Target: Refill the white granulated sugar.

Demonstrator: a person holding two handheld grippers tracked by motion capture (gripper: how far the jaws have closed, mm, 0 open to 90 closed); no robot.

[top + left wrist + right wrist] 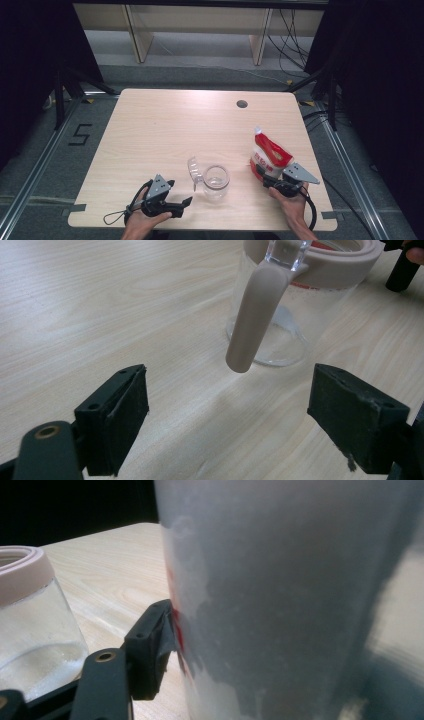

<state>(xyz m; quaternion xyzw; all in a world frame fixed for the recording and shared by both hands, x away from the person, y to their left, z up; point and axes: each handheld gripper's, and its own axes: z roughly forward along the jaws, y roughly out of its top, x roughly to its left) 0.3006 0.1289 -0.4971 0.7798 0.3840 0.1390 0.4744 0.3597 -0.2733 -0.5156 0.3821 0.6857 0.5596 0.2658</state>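
Pale wooden table (150, 130): at five o'clock a red-and-white bag (269, 156) is clasped by the right gripper (270, 176), the left gripper (184, 206) held wide beside the open jar (216, 182), so lifting and tipping seem required next.

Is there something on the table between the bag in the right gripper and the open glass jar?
Nothing visible. Bare table separates the red-and-white bag from the glass jar; its flipped-open lid hangs on the far side.

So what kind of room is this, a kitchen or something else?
More likely a lab or recording studio than a kitchen: a bare wooden table ringed by black curtains, loose cables across the floor, and a taped floor marking.
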